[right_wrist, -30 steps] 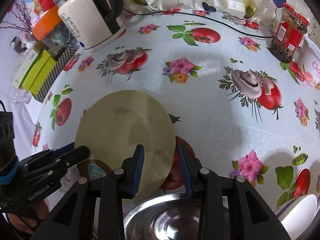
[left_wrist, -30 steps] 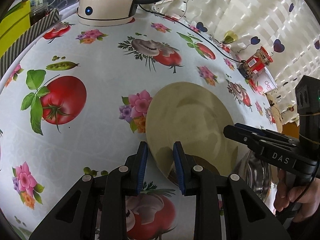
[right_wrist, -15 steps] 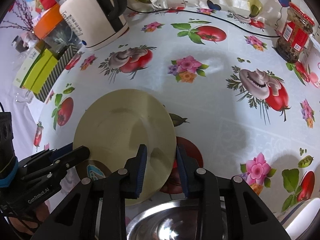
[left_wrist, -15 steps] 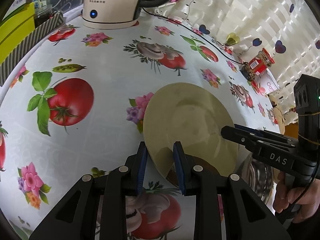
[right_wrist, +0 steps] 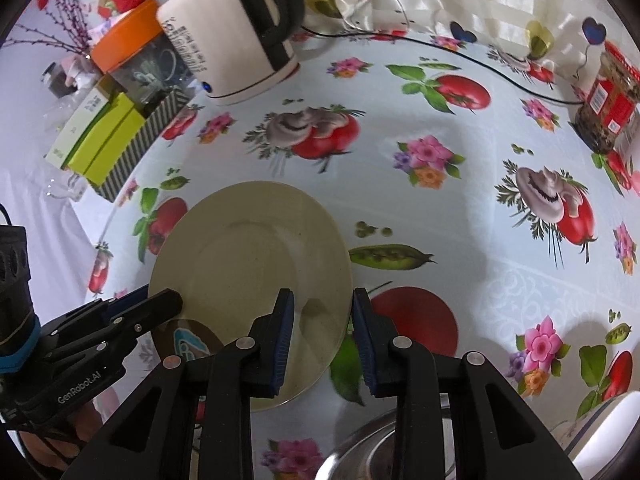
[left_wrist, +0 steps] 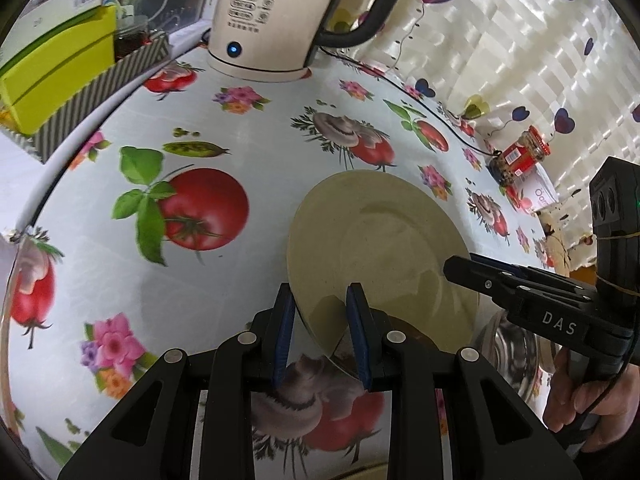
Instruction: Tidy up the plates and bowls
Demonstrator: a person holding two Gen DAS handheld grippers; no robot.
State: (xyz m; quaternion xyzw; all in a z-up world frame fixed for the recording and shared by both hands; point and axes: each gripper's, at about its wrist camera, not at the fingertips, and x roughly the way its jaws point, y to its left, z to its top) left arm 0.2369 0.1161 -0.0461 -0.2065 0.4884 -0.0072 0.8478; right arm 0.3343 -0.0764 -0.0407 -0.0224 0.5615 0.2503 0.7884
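Observation:
A cream plate is held tilted above the patterned tablecloth. My left gripper straddles its near-left rim, blue pads either side of the edge. My right gripper straddles the opposite rim of the plate; the rim lies between its pads with some gap visible. A steel bowl sits below the right gripper and also shows in the left wrist view. A brown coaster-like disc lies under the plate.
A cream electric kettle stands at the back with its cord along the curtain. A striped box with green cartons sits at the table's left edge. A red-labelled jar stands at the right. A white dish rim shows bottom right.
Both grippers have carried the plate farther toward the kettle and the table's left side. The steel bowl has slipped lower in the right wrist view.

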